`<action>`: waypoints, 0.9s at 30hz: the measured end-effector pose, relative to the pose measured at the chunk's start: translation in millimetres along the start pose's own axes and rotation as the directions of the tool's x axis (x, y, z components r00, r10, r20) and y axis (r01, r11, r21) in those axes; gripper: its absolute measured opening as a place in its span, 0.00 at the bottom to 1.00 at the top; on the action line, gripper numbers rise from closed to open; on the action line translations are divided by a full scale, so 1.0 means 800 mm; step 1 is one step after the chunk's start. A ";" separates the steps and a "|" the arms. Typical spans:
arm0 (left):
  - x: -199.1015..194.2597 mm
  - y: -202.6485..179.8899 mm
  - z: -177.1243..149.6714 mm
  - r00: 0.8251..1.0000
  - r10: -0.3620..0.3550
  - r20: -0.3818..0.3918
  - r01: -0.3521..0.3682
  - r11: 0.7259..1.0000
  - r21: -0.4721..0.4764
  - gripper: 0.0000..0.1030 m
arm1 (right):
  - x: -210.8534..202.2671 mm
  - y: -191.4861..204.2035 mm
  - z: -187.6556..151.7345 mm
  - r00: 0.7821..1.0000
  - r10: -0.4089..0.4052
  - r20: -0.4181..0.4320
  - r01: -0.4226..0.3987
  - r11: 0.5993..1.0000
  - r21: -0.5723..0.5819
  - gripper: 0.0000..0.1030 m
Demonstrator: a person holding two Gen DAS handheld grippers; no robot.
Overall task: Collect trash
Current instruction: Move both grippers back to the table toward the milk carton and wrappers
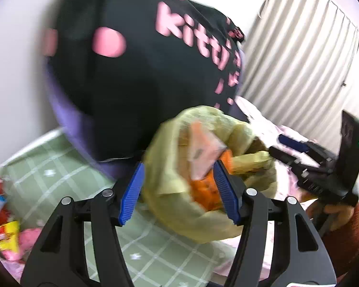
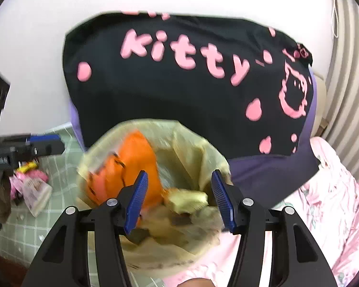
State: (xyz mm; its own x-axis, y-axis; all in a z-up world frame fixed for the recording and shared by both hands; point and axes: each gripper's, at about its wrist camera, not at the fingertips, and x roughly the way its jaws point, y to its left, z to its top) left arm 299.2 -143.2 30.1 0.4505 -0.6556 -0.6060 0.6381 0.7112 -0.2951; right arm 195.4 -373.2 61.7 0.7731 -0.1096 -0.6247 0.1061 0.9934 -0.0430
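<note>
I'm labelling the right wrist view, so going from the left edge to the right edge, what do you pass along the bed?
Left hand-held gripper → loose snack wrappers → yellow trash bag holding an orange wrapper → pink floral blanket.

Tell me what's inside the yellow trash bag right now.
Inside the yellow trash bag lies an orange wrapper, with crumpled yellowish scraps beside it. Whatever sits deeper is covered by these and blurred.
</note>
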 end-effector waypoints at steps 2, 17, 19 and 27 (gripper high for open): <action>-0.021 0.021 -0.015 0.998 0.045 0.039 -0.045 0.999 -0.011 0.55 | -0.005 0.014 0.008 0.999 0.019 0.037 -0.019 1.000 0.000 0.50; -0.185 0.254 -0.143 0.837 0.544 0.061 -0.505 0.811 -0.297 0.56 | 0.038 0.185 0.020 0.947 0.320 0.001 -0.315 0.933 -0.175 0.50; -0.200 0.293 -0.152 0.807 0.589 0.028 -0.552 0.771 -0.318 0.56 | 0.044 0.206 0.015 0.937 0.348 -0.022 -0.345 0.918 -0.194 0.50; -0.204 0.404 -0.169 0.810 0.584 -0.055 -0.552 0.728 -0.407 0.56 | 0.060 0.264 -0.008 0.903 0.416 -0.108 -0.430 0.861 -0.272 0.50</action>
State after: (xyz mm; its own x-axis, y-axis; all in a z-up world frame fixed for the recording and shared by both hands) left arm 347.9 227.8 -66.3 0.7030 -0.1015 -0.7039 -0.0386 0.9828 -0.1803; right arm 251.0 -168.4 17.4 0.6748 0.3182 -0.6659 -0.4105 0.9116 0.0196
